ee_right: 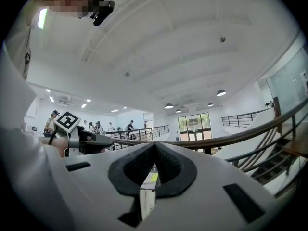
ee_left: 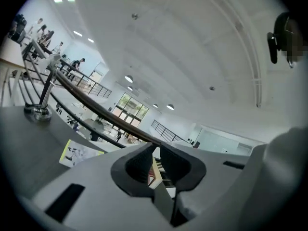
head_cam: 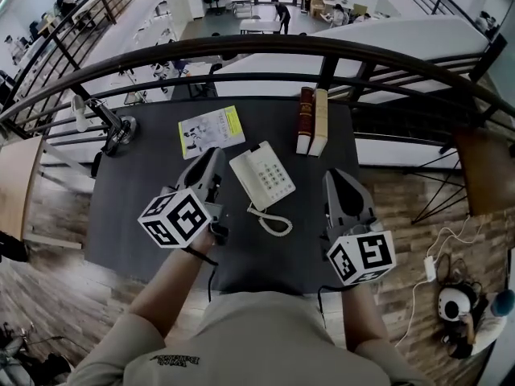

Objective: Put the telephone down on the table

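As I hold both tools above the near edge, the count runs as follows.

Table [head_cam: 137, 207]: one, dark top, set against a curved railing [head_cam: 241, 48].

Telephone [head_cam: 262, 175]: one, white, lying flat near the middle of the table, keypad up, handset resting along its left side. Neither of my grippers touches it. Coiled cord [head_cam: 272, 220]: one, looped on the table at the phone's near end.

Books [head_cam: 312, 121]: two, side by side and touching, one dark red, one cream, at the far edge to the right of the phone.

Leaflet [head_cam: 211, 130]: one, white with a yellow-green band, flat on the table, far left of the phone.

Clamp stand [head_cam: 113, 129]: one, at the table's far left corner.

Left gripper [head_cam: 212, 154]: one, just left of the phone; jaws drawn close with only a thin slit between the tips, nothing held.

Right gripper [head_cam: 332, 175]: one, right of the phone and apart from it; jaw tips meet, nothing between them.

Marker cubes: two, one on each gripper, left [head_cam: 175, 217] and right [head_cam: 360, 257].
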{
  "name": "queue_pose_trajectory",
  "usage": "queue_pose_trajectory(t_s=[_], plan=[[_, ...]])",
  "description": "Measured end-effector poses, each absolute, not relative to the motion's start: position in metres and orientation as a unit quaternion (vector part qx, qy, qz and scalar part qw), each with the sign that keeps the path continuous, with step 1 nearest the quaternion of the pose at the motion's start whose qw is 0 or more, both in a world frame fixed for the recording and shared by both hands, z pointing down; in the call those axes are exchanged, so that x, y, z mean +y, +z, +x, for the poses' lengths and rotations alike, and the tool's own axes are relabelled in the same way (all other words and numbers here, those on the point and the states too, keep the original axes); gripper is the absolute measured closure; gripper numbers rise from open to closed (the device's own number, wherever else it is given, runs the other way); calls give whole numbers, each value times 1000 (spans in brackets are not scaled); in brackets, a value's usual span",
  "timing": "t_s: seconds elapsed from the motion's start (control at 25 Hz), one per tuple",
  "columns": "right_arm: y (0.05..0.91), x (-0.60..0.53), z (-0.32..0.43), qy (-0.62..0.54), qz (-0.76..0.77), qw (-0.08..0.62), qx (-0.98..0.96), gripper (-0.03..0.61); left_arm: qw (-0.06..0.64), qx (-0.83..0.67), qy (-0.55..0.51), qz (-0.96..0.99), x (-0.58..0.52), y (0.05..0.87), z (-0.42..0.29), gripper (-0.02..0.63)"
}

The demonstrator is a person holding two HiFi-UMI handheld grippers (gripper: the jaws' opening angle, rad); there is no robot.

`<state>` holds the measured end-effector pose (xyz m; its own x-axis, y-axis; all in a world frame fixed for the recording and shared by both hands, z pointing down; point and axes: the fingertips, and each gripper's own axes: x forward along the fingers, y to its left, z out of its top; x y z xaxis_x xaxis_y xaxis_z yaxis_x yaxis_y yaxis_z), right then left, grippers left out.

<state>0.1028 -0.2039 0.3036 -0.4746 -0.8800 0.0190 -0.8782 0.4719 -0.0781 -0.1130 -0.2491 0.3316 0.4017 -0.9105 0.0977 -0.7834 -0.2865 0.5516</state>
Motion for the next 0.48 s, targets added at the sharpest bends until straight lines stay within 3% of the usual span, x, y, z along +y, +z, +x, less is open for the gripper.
queue_pose_trajectory(t_s=[0.28, 0.48], plan=[[274, -169, 85, -32, -486, 32, 873, 577, 116, -532, -96, 833, -213, 279, -96, 565], [263, -143, 77, -13, -483, 21, 875, 577, 17, -531, -74, 844, -186, 254, -82, 602]])
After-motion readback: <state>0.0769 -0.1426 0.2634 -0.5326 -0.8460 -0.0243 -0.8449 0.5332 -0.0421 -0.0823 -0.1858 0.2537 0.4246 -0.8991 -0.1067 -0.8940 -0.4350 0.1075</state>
